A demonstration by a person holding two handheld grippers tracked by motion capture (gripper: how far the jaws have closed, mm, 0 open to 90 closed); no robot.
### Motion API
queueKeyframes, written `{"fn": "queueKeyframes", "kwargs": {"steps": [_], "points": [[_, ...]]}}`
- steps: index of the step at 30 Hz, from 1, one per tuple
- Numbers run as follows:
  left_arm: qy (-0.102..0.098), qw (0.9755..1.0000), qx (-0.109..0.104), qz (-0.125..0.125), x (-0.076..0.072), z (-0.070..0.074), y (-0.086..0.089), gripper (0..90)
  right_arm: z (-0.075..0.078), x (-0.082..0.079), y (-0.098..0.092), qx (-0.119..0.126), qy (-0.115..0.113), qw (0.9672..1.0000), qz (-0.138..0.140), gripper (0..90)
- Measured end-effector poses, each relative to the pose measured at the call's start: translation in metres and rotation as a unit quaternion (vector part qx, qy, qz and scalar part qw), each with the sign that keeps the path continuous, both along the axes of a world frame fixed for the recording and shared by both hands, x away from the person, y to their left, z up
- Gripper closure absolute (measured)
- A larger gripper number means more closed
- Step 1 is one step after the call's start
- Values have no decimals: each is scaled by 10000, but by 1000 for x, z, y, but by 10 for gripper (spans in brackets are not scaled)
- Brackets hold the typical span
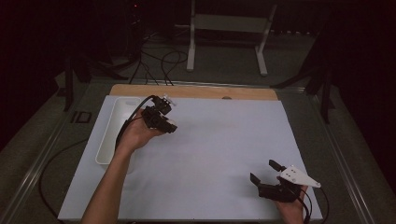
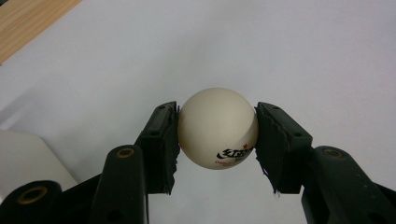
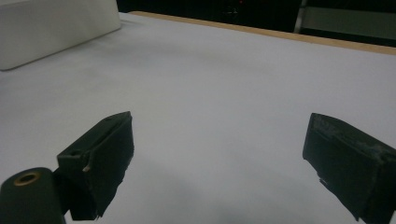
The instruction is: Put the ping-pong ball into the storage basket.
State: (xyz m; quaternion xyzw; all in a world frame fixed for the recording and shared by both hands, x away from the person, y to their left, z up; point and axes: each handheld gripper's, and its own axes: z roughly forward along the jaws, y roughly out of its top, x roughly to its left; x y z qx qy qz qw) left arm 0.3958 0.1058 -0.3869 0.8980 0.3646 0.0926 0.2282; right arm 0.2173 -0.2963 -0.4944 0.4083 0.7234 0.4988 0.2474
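Observation:
A white table-tennis ball [image 2: 217, 127] with a red and black print sits squeezed between the two black pads of my left gripper [image 2: 217, 135]. In the high view that gripper [image 1: 170, 125] hangs over the white sheet, just right of the tray, with the ball [image 1: 172, 125] at its tip. My right gripper [image 1: 264, 171] rests near the sheet's front right corner, jaws wide apart. Its own view shows bare white sheet between the open gripper's [image 3: 219, 154] jaws.
A white rectangular tray [image 1: 108, 140] lies along the left side of the white sheet [image 1: 224, 140]; it shows as a white block [image 3: 51, 28] in the right gripper view. A wooden table edge [image 1: 196, 91] runs along the back. Cables and a stand are on the floor beyond.

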Motion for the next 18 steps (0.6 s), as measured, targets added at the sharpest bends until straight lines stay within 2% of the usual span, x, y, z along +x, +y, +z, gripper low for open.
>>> {"fn": "queueKeyframes", "kwargs": {"steps": [18], "points": [[-22, 10000, -9, 56, 0, 3, 8, 512, 0, 0, 0, -8, -2, 10000, 13, 84]]}}
